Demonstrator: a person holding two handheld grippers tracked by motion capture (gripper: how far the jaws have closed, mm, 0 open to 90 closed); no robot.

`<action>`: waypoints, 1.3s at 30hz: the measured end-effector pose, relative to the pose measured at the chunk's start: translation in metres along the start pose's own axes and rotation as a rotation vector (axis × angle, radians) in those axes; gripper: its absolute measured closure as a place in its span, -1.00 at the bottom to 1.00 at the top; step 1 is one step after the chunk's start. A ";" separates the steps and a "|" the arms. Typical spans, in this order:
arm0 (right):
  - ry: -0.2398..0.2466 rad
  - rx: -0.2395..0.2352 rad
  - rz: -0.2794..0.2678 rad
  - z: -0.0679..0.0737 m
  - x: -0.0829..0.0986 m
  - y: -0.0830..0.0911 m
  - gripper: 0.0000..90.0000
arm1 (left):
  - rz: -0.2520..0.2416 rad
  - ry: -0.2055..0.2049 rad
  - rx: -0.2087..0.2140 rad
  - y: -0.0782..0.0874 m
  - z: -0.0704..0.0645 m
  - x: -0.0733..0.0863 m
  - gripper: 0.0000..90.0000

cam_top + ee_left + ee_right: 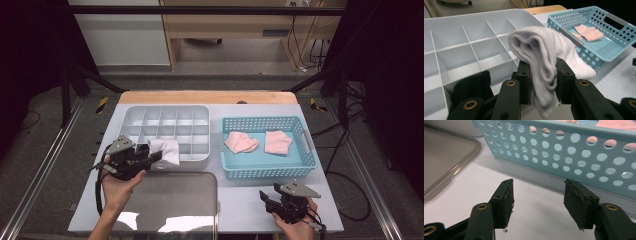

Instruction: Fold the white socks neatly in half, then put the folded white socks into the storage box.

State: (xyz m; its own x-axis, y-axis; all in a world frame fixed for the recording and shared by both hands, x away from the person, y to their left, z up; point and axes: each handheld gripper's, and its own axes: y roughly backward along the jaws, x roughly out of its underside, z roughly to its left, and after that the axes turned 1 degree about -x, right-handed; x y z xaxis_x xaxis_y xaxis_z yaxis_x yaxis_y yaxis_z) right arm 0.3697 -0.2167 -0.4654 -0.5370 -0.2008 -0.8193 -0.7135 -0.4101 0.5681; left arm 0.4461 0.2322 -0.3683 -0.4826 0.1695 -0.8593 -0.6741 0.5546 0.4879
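The left gripper (541, 82) clamps a folded white sock (541, 50) between its jaws, holding it at the near right corner of the divided white organizer tray (131, 114). The right gripper (537, 202) hangs empty, jaws wide apart, over bare table before the blue perforated basket (564, 157). As I judge it, the sock could unfold or snag a divider, since its loose end droops outside the grip. Two pink socks (241, 142) lie farther off in the basket.
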 end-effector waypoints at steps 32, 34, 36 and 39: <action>-0.004 -0.014 0.029 -0.001 -0.001 -0.007 0.02 | 0.215 -0.034 -0.059 -0.051 0.050 -0.008 0.52; -0.002 -0.015 0.031 -0.001 0.000 -0.008 0.02 | 0.236 -0.037 -0.064 -0.051 0.052 -0.006 0.52; -0.005 -0.015 0.033 -0.001 0.000 -0.008 0.02 | 0.258 -0.059 -0.065 -0.051 0.052 -0.005 0.52; -0.010 -0.015 0.035 -0.002 -0.001 -0.008 0.02 | 0.282 -0.080 -0.067 -0.052 0.052 -0.004 0.52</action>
State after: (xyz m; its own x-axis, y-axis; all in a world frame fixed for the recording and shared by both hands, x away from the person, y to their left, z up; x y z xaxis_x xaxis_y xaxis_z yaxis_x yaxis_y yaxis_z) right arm 0.3769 -0.2149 -0.4699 -0.5659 -0.2069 -0.7981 -0.6874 -0.4162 0.5952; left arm 0.5124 0.2453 -0.3981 -0.6122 0.3746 -0.6963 -0.5562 0.4220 0.7160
